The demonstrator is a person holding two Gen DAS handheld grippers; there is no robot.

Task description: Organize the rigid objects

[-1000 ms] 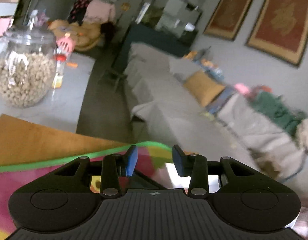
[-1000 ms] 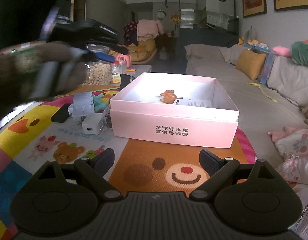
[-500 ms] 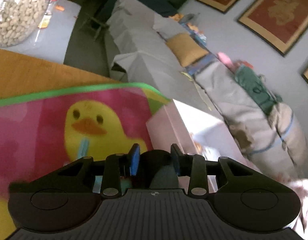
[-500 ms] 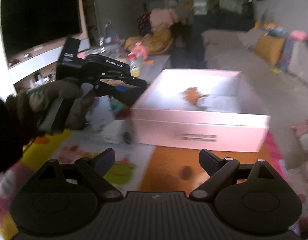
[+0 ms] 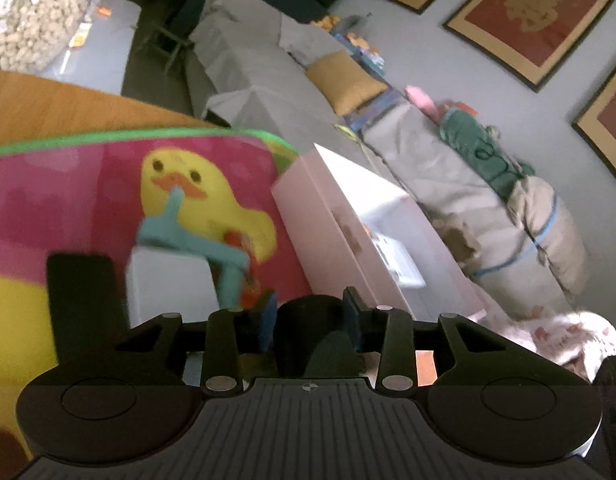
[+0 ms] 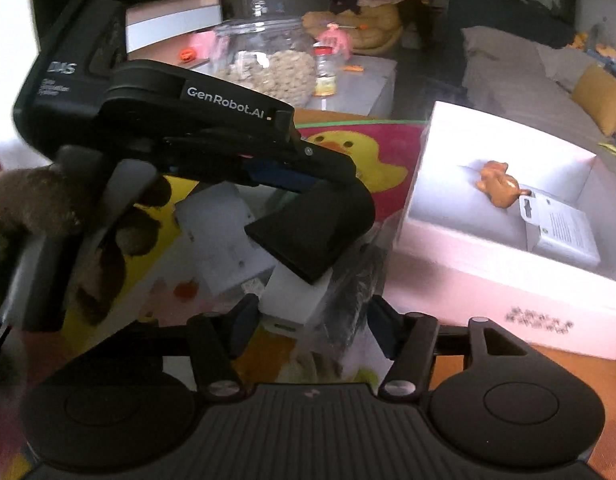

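My left gripper (image 5: 309,320) is shut on a black curved object (image 5: 313,334), also seen from the right wrist view (image 6: 319,226), held just above the pile left of the pink box (image 6: 503,264). My right gripper (image 6: 308,320) is open, low over a small white charger block (image 6: 294,300) and a dark plastic-wrapped item (image 6: 351,300). The box holds a brown toy figure (image 6: 497,184) and a white leaflet box (image 6: 563,232). A white box (image 5: 172,280), a teal toy (image 5: 188,236) and a flat black object (image 5: 84,304) lie on the play mat.
The colourful play mat (image 5: 68,184) with a yellow duck covers the table. A glass jar of nuts (image 6: 268,64) and a small bottle (image 6: 325,74) stand behind on a grey table. A grey sofa (image 5: 292,76) with a yellow cushion runs along the right.
My left gripper has come down onto the pile and closed on the black object. My right gripper has swung left and lower, from facing the box to hovering over the pile.
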